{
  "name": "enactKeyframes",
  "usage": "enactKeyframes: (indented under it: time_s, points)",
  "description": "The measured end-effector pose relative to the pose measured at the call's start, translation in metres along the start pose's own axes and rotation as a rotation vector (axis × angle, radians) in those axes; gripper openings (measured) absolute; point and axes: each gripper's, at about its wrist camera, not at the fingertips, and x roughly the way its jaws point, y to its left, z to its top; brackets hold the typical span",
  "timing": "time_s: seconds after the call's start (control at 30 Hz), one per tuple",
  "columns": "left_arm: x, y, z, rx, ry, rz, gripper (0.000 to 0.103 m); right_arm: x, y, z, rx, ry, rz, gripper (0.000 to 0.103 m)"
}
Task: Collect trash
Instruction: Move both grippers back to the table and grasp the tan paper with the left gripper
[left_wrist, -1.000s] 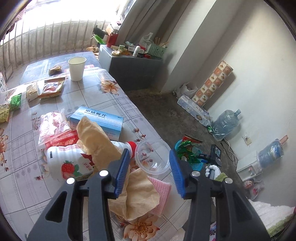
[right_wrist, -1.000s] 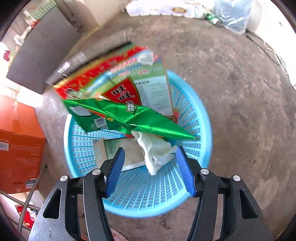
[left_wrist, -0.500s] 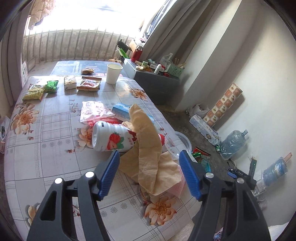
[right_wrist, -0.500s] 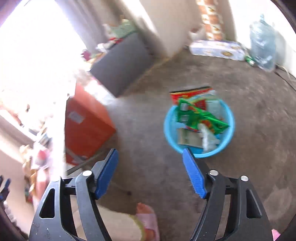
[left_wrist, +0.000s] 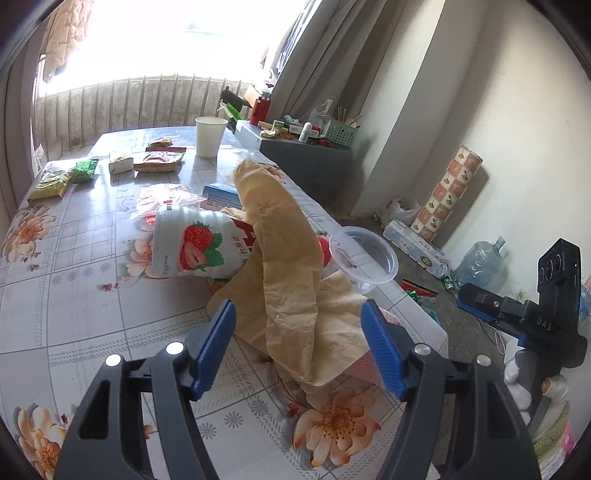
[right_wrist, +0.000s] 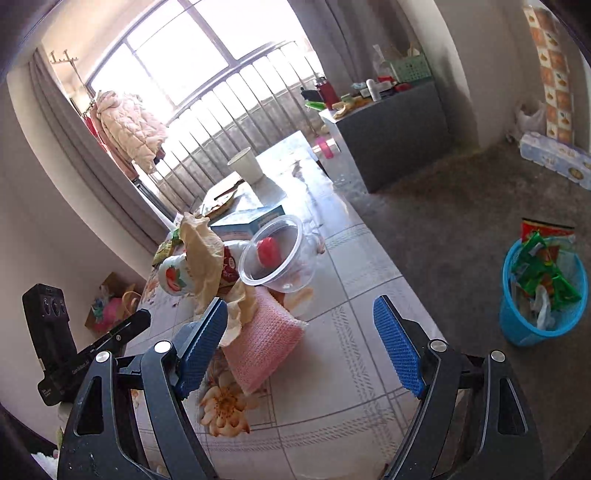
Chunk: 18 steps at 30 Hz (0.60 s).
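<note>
Left wrist view, crumpled tan paper (left_wrist: 295, 295) between released left hand-held gripper (left_wrist: 299, 350), seemingly untouched, right one (right_wrist: 303, 343) opening, empty.

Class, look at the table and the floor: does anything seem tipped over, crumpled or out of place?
Yes. The strawberry bottle lies on its side, crumpled brown paper draped across it. A clear plastic bowl sits tipped beside them. On the floor, wrappers poke above the blue basket.

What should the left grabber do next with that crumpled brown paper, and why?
Probably ease forward a little and close on the brown paper. The left gripper is open with the crumpled paper standing between its pads, not yet pinched. The blue basket on the floor already holds wrappers, so the paper likely goes there.
</note>
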Motion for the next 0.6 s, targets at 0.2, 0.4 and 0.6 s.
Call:
enactKeyframes:
  time_s: [0.2,0.4,0.6]
  points:
    - [0.036,-0.005,0.011,0.036,0.031,0.037,0.061,0.026,0.012,0.020,0.064,0.050,0.026,0.074]
    - [0.063,-0.001,0.015,0.055,0.065,0.068,0.034,0.068,0.004,0.037,0.117,0.096,0.002,0.059]
    - [0.073,0.006,0.013,0.074,0.076,0.091,0.001,0.085,-0.005,0.036,0.161,0.128,0.007,0.032]
